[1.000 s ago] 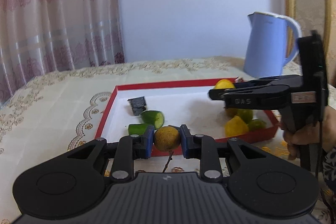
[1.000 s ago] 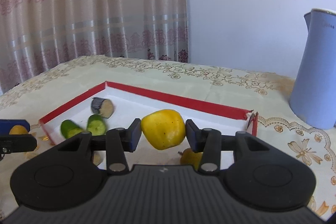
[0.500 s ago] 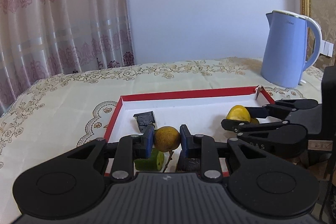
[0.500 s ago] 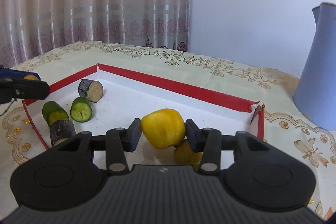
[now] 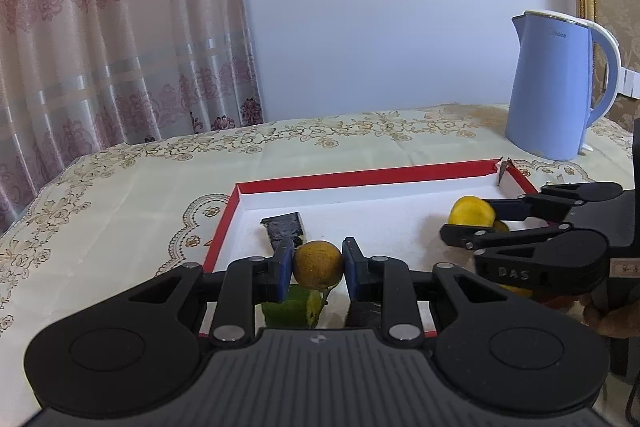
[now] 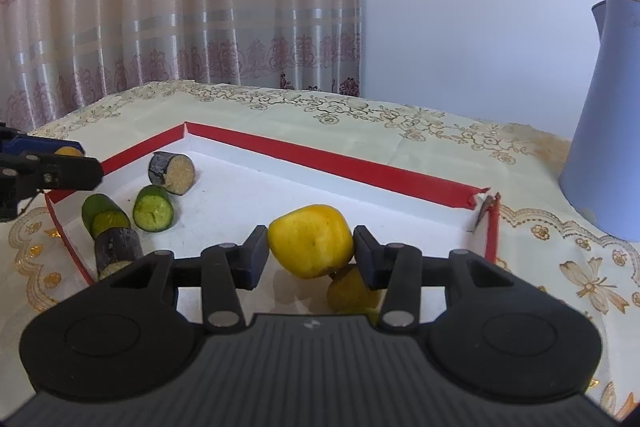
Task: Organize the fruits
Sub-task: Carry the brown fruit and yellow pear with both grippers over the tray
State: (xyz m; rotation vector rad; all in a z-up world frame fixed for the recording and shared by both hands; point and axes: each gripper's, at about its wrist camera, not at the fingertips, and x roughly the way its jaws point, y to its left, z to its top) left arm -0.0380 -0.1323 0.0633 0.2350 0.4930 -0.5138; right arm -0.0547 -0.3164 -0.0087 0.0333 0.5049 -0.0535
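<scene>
Left gripper [image 5: 318,264] pinching a small round brownish-yellow fruit [image 5: 318,264] between blue pads, over the near edge of the tray [image 5: 360,179]; thin stem hanging down from it. No clear long axis, being near spherical, with dull speckled skin.

Right gripper [image 6: 310,251] clamped on a bigger yellow fruit [image 6: 310,246], smooth and slightly blocky, broad end toward the right pad, long axis roughly level across the jaws, above the tray's right part. Another yellow piece [image 6: 352,291] just below it.

Since a second ago: left gripper swung from the tray's front toward its left end, fruit kept in the pads; half a second ago to now, no change. Right gripper nearly where it was.

Tray shallow, cardboard-like, red rim, white floor. Inside: cucumber chunks [image 6: 153,207] with cut faces, dark-skinned cylinders [image 6: 172,173] with pale grainy ends. Embroidered cloth [image 5: 120,195] beneath; glossy blue kettle [image 5: 556,87] behind.
</scene>
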